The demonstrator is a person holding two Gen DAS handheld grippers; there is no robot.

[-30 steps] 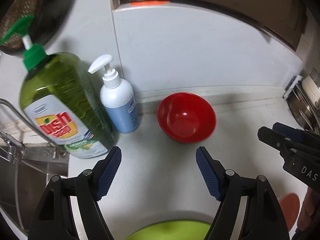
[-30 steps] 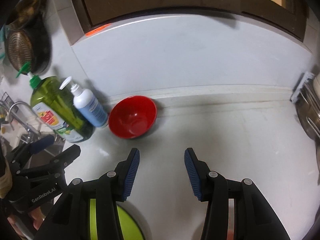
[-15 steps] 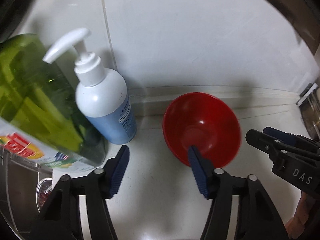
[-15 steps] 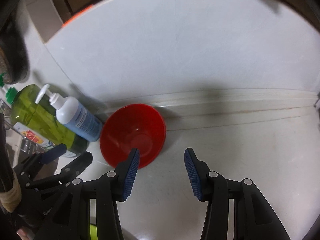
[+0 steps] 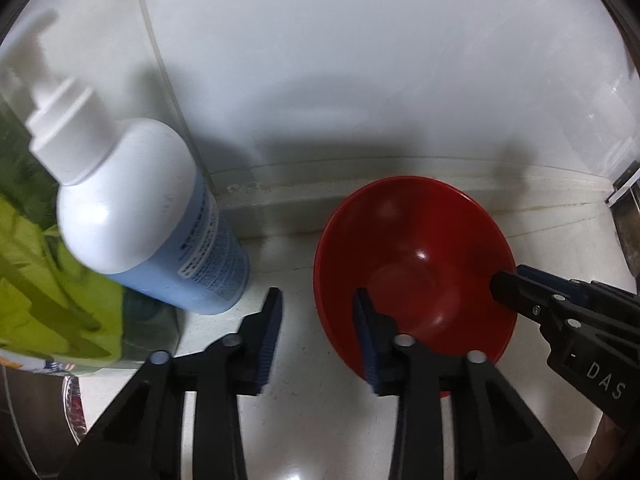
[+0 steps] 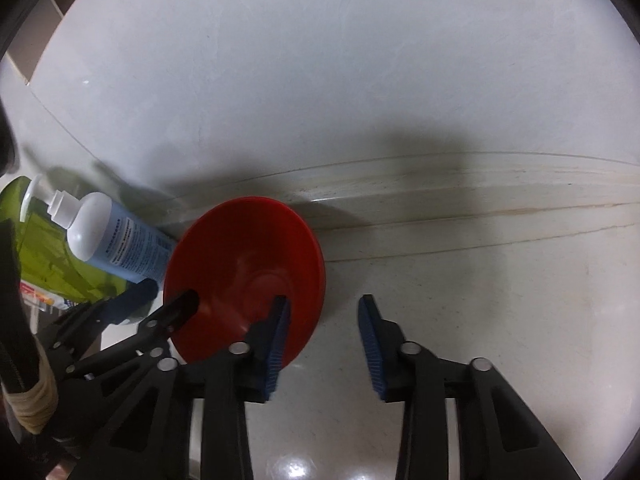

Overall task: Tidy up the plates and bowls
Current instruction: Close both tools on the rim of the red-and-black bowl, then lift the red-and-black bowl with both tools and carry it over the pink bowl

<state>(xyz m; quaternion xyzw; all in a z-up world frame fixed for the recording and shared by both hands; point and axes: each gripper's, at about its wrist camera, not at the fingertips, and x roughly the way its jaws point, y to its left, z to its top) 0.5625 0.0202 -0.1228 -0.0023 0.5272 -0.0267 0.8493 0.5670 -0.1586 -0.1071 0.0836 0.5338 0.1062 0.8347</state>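
Note:
A red bowl point(image 5: 416, 276) stands on the white counter near the back wall; it also shows in the right wrist view point(image 6: 248, 272). My left gripper point(image 5: 318, 332) is open and straddles the bowl's left rim, its right finger inside the bowl. My right gripper point(image 6: 324, 336) is open and straddles the bowl's right rim, its left finger inside. The right gripper's tip shows at the bowl's right edge in the left wrist view point(image 5: 516, 284). The left gripper shows at the bowl's left edge in the right wrist view point(image 6: 168, 308).
A white and blue pump bottle point(image 5: 148, 216) stands just left of the bowl, also in the right wrist view point(image 6: 116, 244). A green dish soap bottle point(image 5: 44, 280) stands beside it. The back wall point(image 6: 320, 100) rises right behind. Metal ware point(image 5: 624, 216) is at the far right.
Both grippers moved forward and down to the red bowl. Each now has one finger inside the bowl and one outside its rim. The bowl has stayed in place.

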